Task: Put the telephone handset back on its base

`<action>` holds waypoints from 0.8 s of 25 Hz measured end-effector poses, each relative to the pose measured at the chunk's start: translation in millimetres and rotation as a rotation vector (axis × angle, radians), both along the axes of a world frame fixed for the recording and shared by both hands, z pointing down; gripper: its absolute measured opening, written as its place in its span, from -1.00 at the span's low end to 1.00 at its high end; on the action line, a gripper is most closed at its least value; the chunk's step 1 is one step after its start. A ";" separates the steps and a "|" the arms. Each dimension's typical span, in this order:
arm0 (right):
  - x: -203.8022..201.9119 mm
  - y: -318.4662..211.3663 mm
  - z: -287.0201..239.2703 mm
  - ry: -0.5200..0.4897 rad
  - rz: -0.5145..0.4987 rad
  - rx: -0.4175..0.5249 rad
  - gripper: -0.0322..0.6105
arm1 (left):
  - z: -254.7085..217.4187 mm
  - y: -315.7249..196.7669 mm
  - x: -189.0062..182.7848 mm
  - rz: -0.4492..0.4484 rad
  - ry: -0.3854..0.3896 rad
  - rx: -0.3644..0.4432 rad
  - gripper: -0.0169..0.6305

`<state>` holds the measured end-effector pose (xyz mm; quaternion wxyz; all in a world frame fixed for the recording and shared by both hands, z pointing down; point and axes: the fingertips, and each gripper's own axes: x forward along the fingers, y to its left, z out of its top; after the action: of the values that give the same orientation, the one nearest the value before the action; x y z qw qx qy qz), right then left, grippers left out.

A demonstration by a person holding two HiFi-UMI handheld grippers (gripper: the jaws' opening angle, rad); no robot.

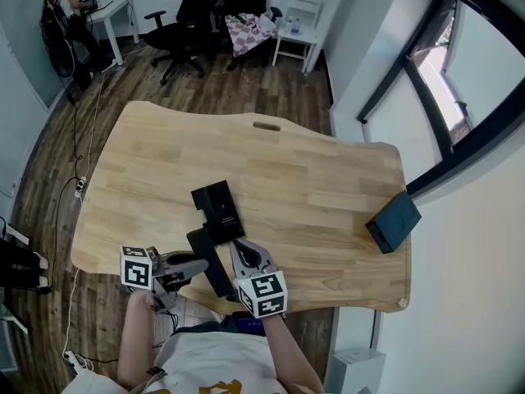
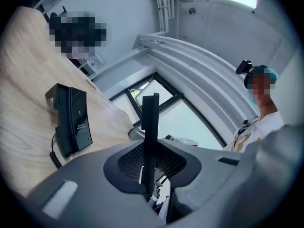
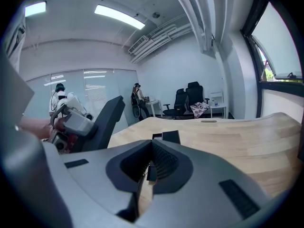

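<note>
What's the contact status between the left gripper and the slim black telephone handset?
Touching. The left gripper view shows the left gripper closed on the black telephone handset, its pads pressing both flat sides.

Bright, even daylight from the window [image 1: 488, 64] and ceiling strip lights [image 3: 118, 16]; both gripper views bend strongly at dark edges.

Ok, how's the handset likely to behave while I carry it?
The handset looks like rigid plastic, so it probably won't flex in the left gripper. Clamped on a narrow section with much length sticking out, it may pivot. The coiled cord at the base could tug back.
</note>
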<state>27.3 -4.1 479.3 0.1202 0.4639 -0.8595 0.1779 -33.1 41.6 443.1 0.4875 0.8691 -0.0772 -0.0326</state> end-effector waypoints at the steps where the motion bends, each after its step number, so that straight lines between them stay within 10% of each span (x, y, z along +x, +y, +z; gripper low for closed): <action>1: -0.5 -1.3 0.4 0.000 -0.003 -0.001 -0.88 | 0.0 -3.3 -1.3 -0.005 0.001 0.000 -0.72; 20: 9.2 -46.4 8.2 0.025 -0.010 -0.011 -0.88 | 5.6 -53.9 1.3 0.002 -0.010 -0.010 -0.72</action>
<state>36.6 -50.5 487.5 0.1344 0.4612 -0.8592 0.1760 -31.7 -12.3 448.6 0.4914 0.8669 -0.0789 -0.0276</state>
